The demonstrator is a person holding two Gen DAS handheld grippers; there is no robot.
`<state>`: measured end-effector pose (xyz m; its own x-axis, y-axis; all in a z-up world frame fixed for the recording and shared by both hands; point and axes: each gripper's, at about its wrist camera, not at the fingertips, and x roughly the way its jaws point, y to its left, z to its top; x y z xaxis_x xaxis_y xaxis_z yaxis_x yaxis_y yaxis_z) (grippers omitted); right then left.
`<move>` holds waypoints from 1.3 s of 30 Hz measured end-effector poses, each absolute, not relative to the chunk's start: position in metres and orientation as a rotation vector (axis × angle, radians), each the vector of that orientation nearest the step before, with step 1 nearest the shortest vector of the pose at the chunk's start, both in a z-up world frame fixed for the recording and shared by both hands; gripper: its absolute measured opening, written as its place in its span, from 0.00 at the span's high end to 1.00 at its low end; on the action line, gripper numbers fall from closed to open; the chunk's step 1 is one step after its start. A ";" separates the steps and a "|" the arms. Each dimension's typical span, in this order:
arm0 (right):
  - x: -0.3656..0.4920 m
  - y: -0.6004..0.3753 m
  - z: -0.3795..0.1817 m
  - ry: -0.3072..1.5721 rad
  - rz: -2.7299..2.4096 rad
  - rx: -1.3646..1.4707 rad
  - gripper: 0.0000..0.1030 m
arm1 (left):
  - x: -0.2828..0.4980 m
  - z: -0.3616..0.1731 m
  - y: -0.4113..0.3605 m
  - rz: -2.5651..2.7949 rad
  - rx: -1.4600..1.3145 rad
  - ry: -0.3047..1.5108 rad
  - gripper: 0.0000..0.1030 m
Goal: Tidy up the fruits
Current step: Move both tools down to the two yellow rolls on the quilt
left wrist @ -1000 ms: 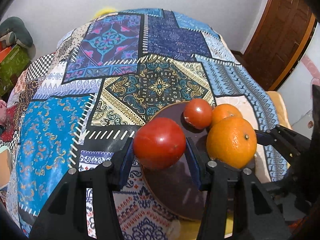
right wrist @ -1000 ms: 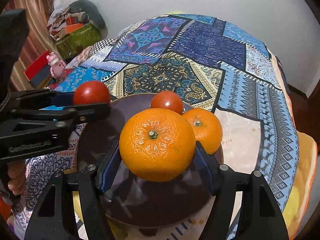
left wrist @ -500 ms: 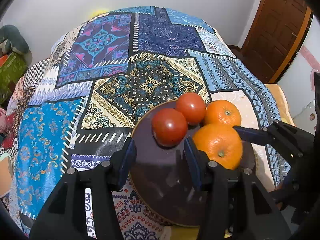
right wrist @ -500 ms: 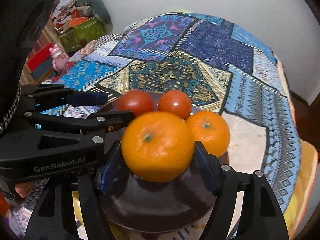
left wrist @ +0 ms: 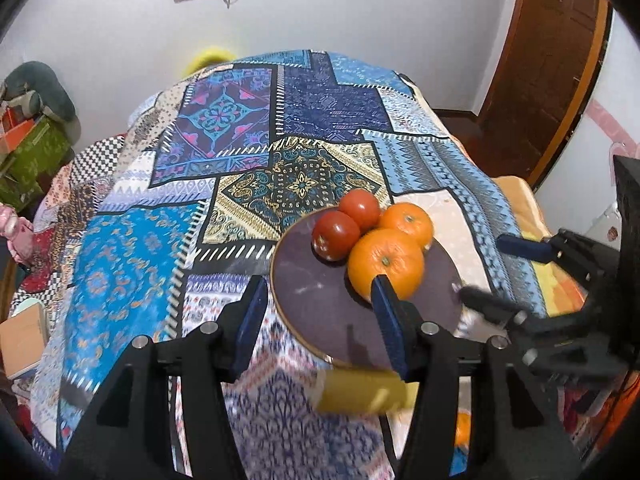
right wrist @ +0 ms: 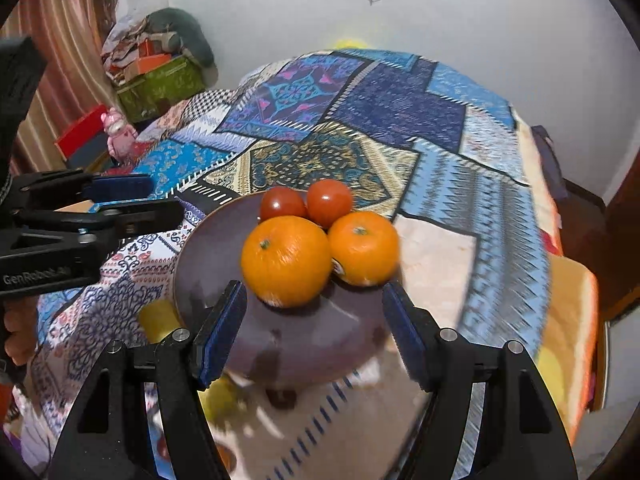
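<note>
Both the left tongs and right tongs stood released, empty, above the plate holding two oranges and two tomatoes on the bed's near edge.

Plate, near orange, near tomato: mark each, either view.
plate (right wrist: 208, 256), right wrist view, bare left part of its surface
near orange (right wrist: 286, 260), right wrist view, middle of its peel
near tomato (left wrist: 335, 235), left wrist view, middle of its skin
</note>
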<state>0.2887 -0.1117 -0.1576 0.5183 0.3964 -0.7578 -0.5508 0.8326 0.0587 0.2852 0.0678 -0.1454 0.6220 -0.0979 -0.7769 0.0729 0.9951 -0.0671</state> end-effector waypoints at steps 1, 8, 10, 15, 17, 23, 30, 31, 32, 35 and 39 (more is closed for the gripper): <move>0.283 -0.118 -0.155 0.848 0.564 -0.191 0.34 | 0.276 -0.143 0.066 -0.099 -0.029 0.890 0.42; 0.240 -0.155 -0.150 0.841 0.517 -0.159 0.32 | 0.221 -0.143 0.051 -0.125 -0.019 0.898 0.36; 0.227 -0.164 -0.153 0.851 0.511 -0.144 0.32 | 0.205 -0.148 0.044 -0.136 -0.014 0.910 0.36; 0.196 -0.178 -0.166 0.894 0.504 -0.094 0.32 | 0.174 -0.164 0.027 -0.168 -0.028 0.944 0.36; 0.183 -0.180 -0.173 0.920 0.516 -0.064 0.32 | 0.165 -0.170 0.021 -0.178 -0.037 0.956 0.36; 0.159 -0.172 -0.191 0.963 0.549 -0.042 0.32 | 0.156 -0.189 0.010 -0.189 -0.078 0.991 0.36; 0.160 -0.170 -0.211 1.021 0.572 -0.017 0.62 | 0.165 -0.202 0.002 -0.187 -0.101 1.010 0.36; 0.163 -0.171 -0.213 1.030 0.568 -0.023 0.67 | 0.167 -0.203 0.000 -0.188 -0.094 1.012 0.36; 0.164 -0.171 -0.215 1.034 0.565 -0.028 0.69 | 0.170 -0.204 -0.004 -0.194 -0.086 1.012 0.36; 0.168 -0.175 -0.221 1.064 0.553 -0.032 0.77 | 0.176 -0.207 -0.012 -0.204 -0.061 1.018 0.36; 0.169 -0.180 -0.224 1.069 0.539 -0.006 0.80 | 0.182 -0.211 -0.016 -0.215 -0.066 1.019 0.36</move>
<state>0.1686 -0.1803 -0.2244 0.3653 0.4167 -0.8324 -0.4219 0.8712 0.2510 0.1818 -0.0161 -0.2114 0.5047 -0.2091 -0.8376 0.1476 0.9768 -0.1550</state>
